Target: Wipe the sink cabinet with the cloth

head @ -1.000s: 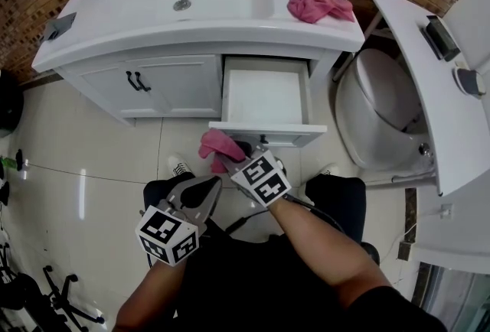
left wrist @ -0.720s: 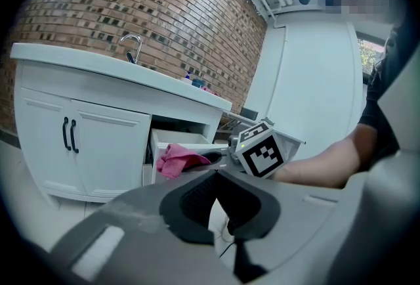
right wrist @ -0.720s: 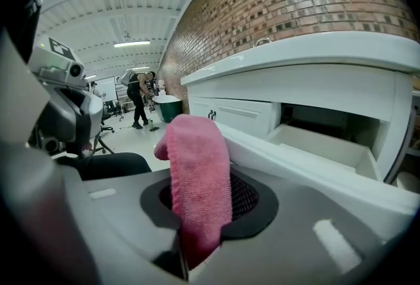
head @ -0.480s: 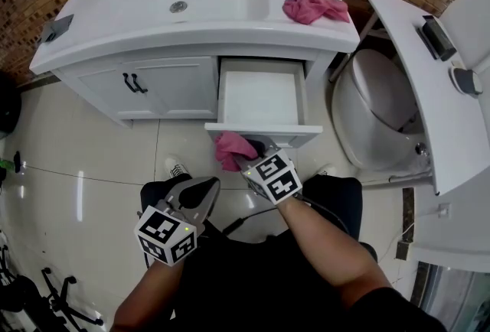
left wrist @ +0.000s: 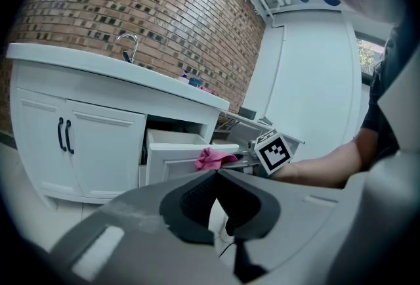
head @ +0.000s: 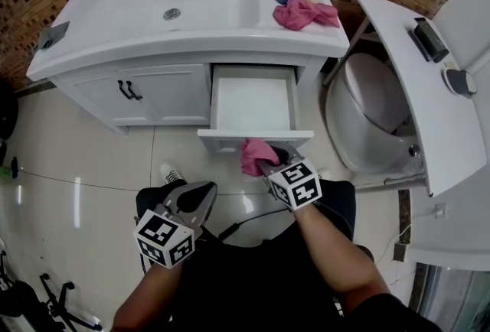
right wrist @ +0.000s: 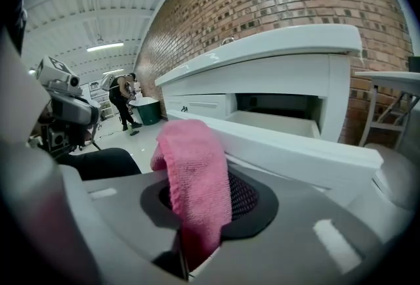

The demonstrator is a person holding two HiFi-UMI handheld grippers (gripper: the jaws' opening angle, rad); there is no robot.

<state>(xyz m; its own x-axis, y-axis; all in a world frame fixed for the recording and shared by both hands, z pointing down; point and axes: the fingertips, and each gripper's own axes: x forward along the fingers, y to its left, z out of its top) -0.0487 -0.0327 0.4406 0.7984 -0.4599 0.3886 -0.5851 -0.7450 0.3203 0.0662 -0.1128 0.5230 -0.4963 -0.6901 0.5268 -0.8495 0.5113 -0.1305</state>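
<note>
Cloth [head: 253, 154], pink, is clamped in my right gripper [head: 268, 164], jaws closed on it, at the front edge of the open drawer [head: 230, 141] of the sink cabinet [head: 164, 86]. My left gripper [head: 203, 196] hangs apart from it, jaws together, nothing between them.

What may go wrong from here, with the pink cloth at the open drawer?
1. The drawer stands pulled out; pressing its front may push it in instead of wiping it.
2. The right gripper pinches the pink cloth at one part only, so rubbing might pull it loose.
</note>
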